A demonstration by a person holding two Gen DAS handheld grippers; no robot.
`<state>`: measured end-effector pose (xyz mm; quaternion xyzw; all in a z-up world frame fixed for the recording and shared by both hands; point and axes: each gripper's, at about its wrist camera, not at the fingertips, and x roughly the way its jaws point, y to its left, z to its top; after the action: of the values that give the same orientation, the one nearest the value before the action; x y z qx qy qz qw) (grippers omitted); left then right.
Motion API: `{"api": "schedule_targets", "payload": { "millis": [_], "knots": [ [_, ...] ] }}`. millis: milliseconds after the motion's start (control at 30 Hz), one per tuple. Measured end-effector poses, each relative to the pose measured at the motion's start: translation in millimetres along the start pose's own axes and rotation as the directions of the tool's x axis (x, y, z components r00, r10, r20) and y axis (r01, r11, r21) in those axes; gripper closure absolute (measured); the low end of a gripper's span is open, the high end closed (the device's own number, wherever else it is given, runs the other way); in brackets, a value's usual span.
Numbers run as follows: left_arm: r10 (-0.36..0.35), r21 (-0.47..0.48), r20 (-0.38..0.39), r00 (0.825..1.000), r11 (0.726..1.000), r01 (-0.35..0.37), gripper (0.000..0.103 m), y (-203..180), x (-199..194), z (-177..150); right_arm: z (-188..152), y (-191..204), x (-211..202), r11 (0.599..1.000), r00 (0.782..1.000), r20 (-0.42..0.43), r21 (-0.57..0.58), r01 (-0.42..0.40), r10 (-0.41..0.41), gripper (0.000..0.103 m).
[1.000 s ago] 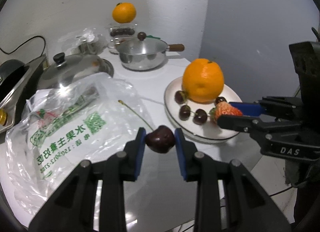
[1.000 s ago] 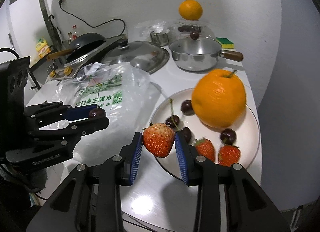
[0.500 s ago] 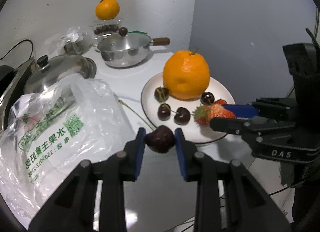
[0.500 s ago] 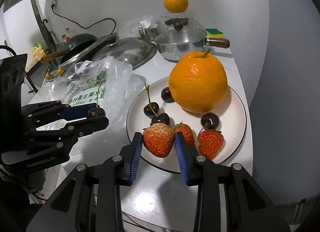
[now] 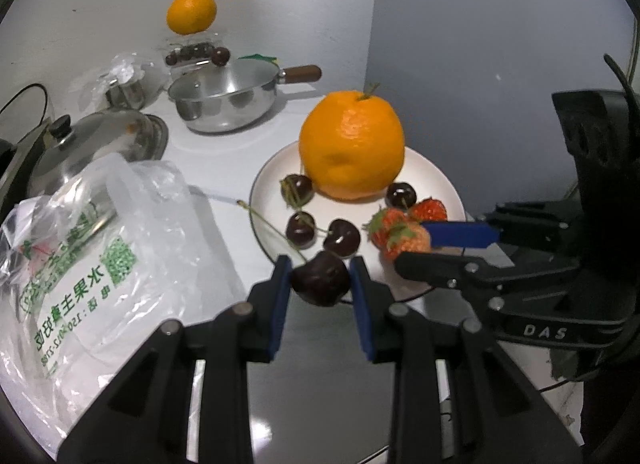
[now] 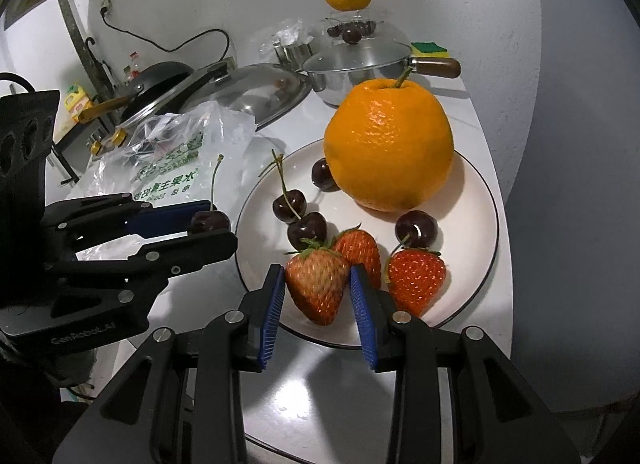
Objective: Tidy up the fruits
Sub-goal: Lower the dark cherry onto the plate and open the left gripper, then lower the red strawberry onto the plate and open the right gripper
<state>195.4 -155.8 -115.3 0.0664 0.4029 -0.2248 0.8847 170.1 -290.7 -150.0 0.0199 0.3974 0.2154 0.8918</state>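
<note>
A white plate (image 5: 432, 176) (image 6: 476, 192) holds a large orange (image 5: 352, 144) (image 6: 388, 148), several dark cherries (image 5: 300, 228) (image 6: 290, 202) and two strawberries (image 6: 416, 274). My left gripper (image 5: 320, 280) is shut on a dark cherry (image 5: 320, 278) (image 6: 210, 220) at the plate's near left rim. My right gripper (image 6: 318, 292) is shut on a strawberry (image 6: 318, 284) (image 5: 406, 242) over the plate's front edge, beside the other strawberries.
A printed plastic bag (image 5: 92, 248) (image 6: 176, 156) lies left of the plate. Behind are a steel pan with lid (image 5: 224, 100) (image 6: 360, 64), a large lid (image 5: 92, 140), a second orange (image 5: 191, 18) on a clear box of cherries, and a stove at far left (image 6: 160, 76).
Both grippers have moved closer to the plate. The strawberry now sits low over the plate's front beside the other two, and the cherry has come up to the plate's left rim.
</note>
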Motion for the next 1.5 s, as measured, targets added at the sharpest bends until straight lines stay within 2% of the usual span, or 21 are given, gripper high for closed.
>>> {"api": "schedule_targets", "payload": {
  "millis": [733,1500],
  "knots": [
    [-0.053,0.009,-0.031,0.998,0.999,0.053,0.071,-10,22,6,-2,-7,1,1.000,1.000,-0.013,0.002,-0.008,0.008,0.067],
    [-0.033,0.016,-0.014,0.999,0.999,0.033,0.068,-8,7,1,-2,-2,-5,1.000,1.000,-0.008,0.004,0.030,-0.030,0.067]
  ]
}}
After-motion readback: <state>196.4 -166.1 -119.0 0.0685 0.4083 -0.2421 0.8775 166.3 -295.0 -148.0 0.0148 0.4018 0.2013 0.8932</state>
